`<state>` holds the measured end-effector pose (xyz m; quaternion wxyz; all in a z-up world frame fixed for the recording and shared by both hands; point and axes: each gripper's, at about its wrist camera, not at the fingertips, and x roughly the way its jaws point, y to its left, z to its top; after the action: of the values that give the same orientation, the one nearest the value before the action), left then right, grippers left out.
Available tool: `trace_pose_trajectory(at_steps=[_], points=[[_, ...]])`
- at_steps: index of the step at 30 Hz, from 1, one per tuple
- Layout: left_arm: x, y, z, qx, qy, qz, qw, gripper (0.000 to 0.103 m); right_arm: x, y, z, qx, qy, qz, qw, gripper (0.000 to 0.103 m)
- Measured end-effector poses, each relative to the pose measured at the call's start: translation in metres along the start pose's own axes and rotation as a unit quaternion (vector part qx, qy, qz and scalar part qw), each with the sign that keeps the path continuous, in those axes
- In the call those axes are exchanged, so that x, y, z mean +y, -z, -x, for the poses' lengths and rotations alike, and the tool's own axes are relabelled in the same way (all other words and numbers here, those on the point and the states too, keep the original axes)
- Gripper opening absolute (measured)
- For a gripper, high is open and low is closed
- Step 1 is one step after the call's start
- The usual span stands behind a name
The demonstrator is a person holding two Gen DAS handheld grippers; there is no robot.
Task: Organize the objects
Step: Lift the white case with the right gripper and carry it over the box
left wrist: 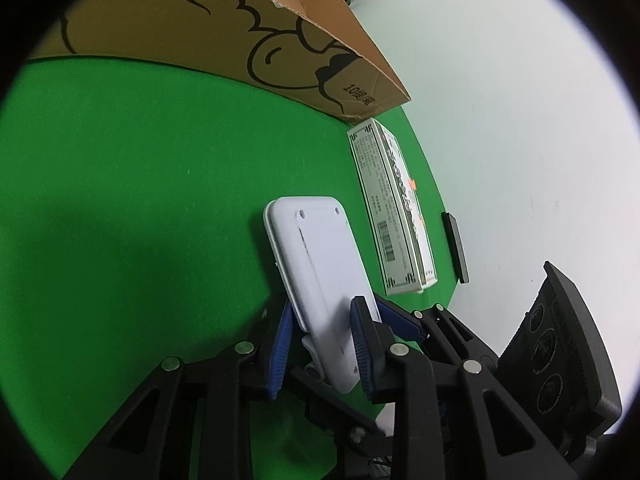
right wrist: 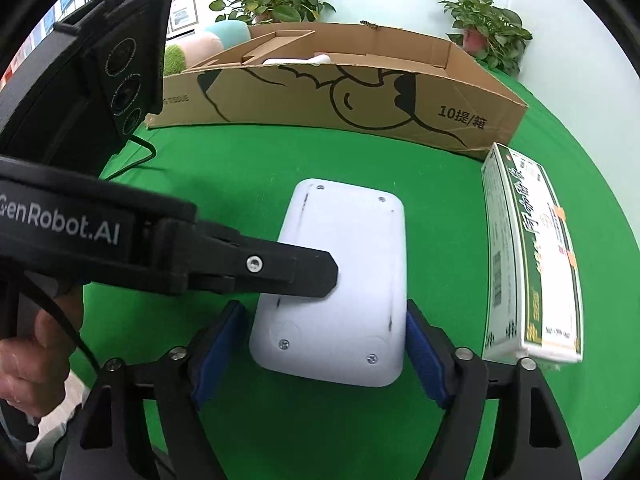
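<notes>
A flat white plastic device [left wrist: 320, 264], underside up with screws showing, is held on edge above the green table. My left gripper [left wrist: 320, 348] is shut on its near end. In the right wrist view the same white device [right wrist: 344, 280] lies between the blue pads of my right gripper [right wrist: 326, 354], which is open around it with a small gap on each side. The left gripper's black finger [right wrist: 280, 268] reaches in from the left and presses on the device.
An open cardboard box [right wrist: 360, 92] with a cartoon print stands at the back of the green table [right wrist: 240, 168]. A long white-and-green carton [right wrist: 528, 256] lies to the right, also in the left wrist view [left wrist: 392, 216]. Potted plants [right wrist: 276, 0] stand behind.
</notes>
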<state>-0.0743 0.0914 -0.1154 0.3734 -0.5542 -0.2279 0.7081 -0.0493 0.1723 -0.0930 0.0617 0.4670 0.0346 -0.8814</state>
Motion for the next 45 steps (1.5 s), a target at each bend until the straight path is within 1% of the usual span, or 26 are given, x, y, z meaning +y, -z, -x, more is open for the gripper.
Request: trace_pose_trajectory(at_steps=[1, 5, 8, 11, 13, 14, 17, 24, 28, 31, 33, 35, 41, 45], points=[[-0.001, 0.003, 0.0, 0.001, 0.0, 0.0, 1.0, 0.027, 0.001, 0.005, 0.004, -0.001, -0.001, -0.001, 1.0, 0.067], [-0.003, 0.017, 0.002, -0.007, -0.001, 0.005, 1.0, 0.027, 0.007, 0.022, 0.018, 0.002, -0.006, 0.004, 1.0, 0.067], [-0.004, 0.02, -0.001, -0.01, -0.001, 0.014, 0.9998, 0.027, 0.012, 0.032, 0.026, 0.001, -0.008, 0.006, 1.0, 0.067], [-0.006, 0.022, 0.004, -0.011, -0.007, 0.015, 0.9998, 0.026, 0.014, 0.031, 0.026, -0.003, -0.009, 0.001, 1.0, 0.066], [-0.011, 0.022, 0.01, -0.017, -0.01, 0.007, 0.9998, 0.026, 0.019, 0.032, 0.028, -0.007, -0.005, 0.01, 1.0, 0.065], [-0.014, 0.025, 0.019, -0.022, -0.012, 0.001, 0.9997, 0.026, 0.02, 0.031, 0.03, -0.014, -0.001, 0.014, 1.0, 0.065], [-0.03, 0.02, 0.033, -0.043, -0.018, -0.022, 0.9987, 0.026, 0.024, 0.028, 0.045, -0.04, 0.004, 0.013, 0.999, 0.065], [-0.075, -0.011, 0.065, -0.091, -0.023, -0.079, 0.9924, 0.025, 0.025, -0.006, 0.083, -0.109, 0.021, 0.017, 0.994, 0.065], [-0.104, -0.033, 0.091, -0.119, -0.029, -0.12, 0.9851, 0.025, 0.026, -0.032, 0.112, -0.15, 0.03, 0.018, 0.988, 0.065], [-0.125, -0.05, 0.103, -0.137, -0.037, -0.145, 0.9791, 0.025, 0.024, -0.052, 0.131, -0.179, 0.034, 0.016, 0.983, 0.065], [-0.133, -0.059, 0.111, -0.144, -0.04, -0.153, 0.9768, 0.025, 0.022, -0.065, 0.141, -0.195, 0.033, 0.016, 0.98, 0.065], [-0.138, -0.067, 0.13, -0.152, -0.044, -0.162, 0.974, 0.025, 0.022, -0.075, 0.149, -0.204, 0.034, 0.015, 0.978, 0.065], [-0.153, -0.101, 0.15, -0.164, -0.041, -0.176, 0.9699, 0.025, 0.018, -0.111, 0.168, -0.213, 0.038, 0.007, 0.976, 0.065], [-0.151, -0.118, 0.155, -0.171, -0.035, -0.173, 0.9694, 0.025, 0.019, -0.132, 0.177, -0.217, 0.045, 0.01, 0.975, 0.065]])
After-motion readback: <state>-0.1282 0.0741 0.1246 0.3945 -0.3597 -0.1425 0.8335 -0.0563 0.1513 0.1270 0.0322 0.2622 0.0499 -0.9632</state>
